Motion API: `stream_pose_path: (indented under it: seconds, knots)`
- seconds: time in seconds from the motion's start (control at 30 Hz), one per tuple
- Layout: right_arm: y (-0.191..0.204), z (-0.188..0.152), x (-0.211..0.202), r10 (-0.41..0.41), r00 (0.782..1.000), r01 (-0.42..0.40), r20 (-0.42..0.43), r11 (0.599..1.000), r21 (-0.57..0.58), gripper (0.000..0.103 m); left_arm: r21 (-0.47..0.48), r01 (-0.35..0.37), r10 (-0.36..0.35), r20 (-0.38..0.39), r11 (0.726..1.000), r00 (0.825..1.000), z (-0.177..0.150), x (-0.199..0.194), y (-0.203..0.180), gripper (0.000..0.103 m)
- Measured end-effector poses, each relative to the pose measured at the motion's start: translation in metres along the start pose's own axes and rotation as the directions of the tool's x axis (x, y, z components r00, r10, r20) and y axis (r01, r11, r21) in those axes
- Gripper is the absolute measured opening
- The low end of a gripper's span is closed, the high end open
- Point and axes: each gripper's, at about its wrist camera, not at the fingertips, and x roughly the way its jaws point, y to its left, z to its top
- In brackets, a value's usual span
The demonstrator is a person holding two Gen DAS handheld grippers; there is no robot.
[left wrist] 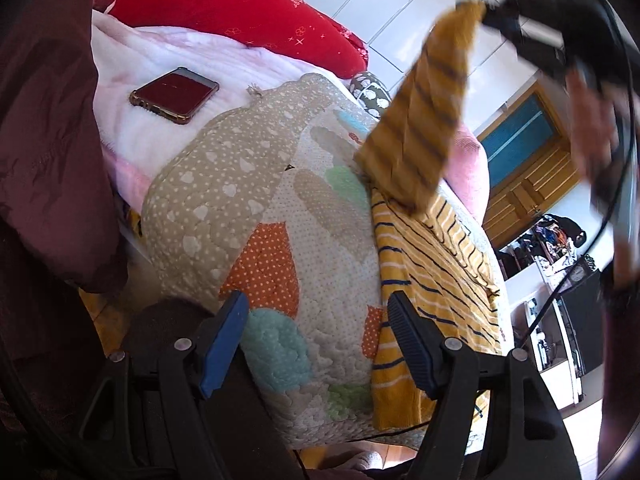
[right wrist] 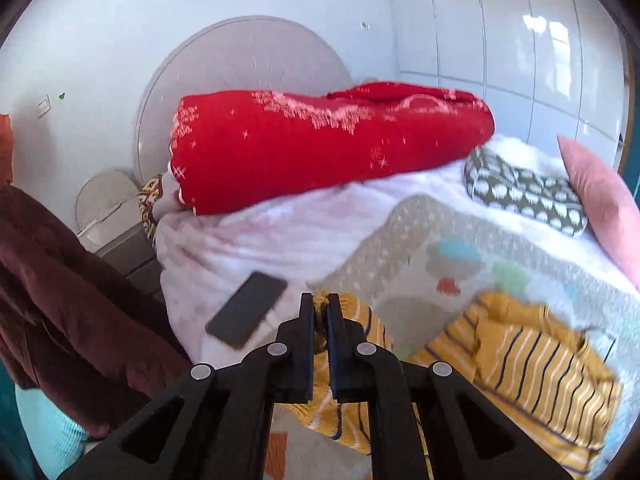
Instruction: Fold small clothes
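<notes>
A small yellow garment with dark and white stripes (left wrist: 432,272) lies on a patterned quilt (left wrist: 280,208) on the bed. My right gripper (right wrist: 320,304) is shut on one end of the striped garment (right wrist: 532,364), and that end hangs lifted in the air as a blurred strip (left wrist: 424,112) in the left wrist view. The right gripper (left wrist: 486,12) shows there at the top right, blurred. My left gripper (left wrist: 316,308) stands open low over the quilt's near edge, its right finger (left wrist: 408,344) over the garment's edge, nothing between the pads.
A phone (left wrist: 174,94) lies on the pink blanket (left wrist: 132,60) at the left. A red duvet (right wrist: 320,144) is rolled at the bed's head. A spotted cushion (right wrist: 528,192) and a pink pillow (right wrist: 604,204) sit at the right. A dark maroon coat (left wrist: 48,140) hangs at the left.
</notes>
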Motion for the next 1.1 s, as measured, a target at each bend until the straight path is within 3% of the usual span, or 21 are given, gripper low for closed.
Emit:
stream_pose_path:
  seconds: [0.1,0.23,0.37,0.47,0.67,0.8,0.87,0.97,1.0,1.07,1.1]
  knots:
    - [0.018,0.049,-0.010,-0.049,0.996,0.051,0.080,0.999,-0.014,0.005,0.016,0.020,-0.020,-0.005,1.000,1.000,-0.001,-0.001,-0.003,0.071]
    - [0.017,0.090,-0.030,-0.136,0.977,0.137,0.166,0.991,0.002,0.005,0.037,0.031,-0.031,-0.009,0.999,0.999,-0.003,-0.001,-0.004,0.071]
    - [-0.023,0.108,-0.052,-0.238,0.951,0.227,0.199,0.971,0.079,0.005,0.032,0.033,-0.032,-0.024,0.999,0.999,-0.003,0.003,-0.005,0.071]
    - [-0.082,0.097,-0.069,-0.329,0.926,0.301,0.184,0.939,0.166,0.005,0.042,0.033,-0.032,-0.038,0.999,0.999,-0.003,0.007,-0.011,0.072]
    - [-0.238,0.018,-0.088,-0.511,0.859,0.476,0.011,0.807,0.349,0.005,0.084,0.018,-0.011,-0.081,0.996,0.997,-0.003,0.025,-0.031,0.072]
    - [-0.339,-0.069,-0.081,-0.540,0.826,0.545,-0.160,0.696,0.468,0.005,0.112,-0.002,0.014,-0.106,0.994,0.994,-0.003,0.038,-0.046,0.072]
    - [-0.378,-0.115,-0.072,-0.517,0.823,0.554,-0.234,0.643,0.529,0.005,0.123,-0.012,0.026,-0.112,0.992,0.993,-0.004,0.042,-0.051,0.072]
    - [-0.416,-0.173,-0.052,-0.450,0.835,0.545,-0.317,0.601,0.584,0.006,0.136,-0.037,0.053,-0.120,0.990,0.991,-0.005,0.046,-0.058,0.072]
    - [-0.423,-0.188,-0.045,-0.453,0.819,0.571,-0.351,0.582,0.579,0.009,0.139,-0.045,0.062,-0.122,0.989,0.991,-0.006,0.046,-0.059,0.072]
    - [-0.432,-0.212,-0.041,-0.507,0.757,0.651,-0.412,0.524,0.549,0.010,0.144,-0.063,0.081,-0.122,0.988,0.989,-0.005,0.047,-0.061,0.072]
    - [-0.435,-0.220,-0.043,-0.528,0.736,0.673,-0.424,0.505,0.540,0.010,0.146,-0.072,0.090,-0.119,0.987,0.989,-0.005,0.048,-0.062,0.072]
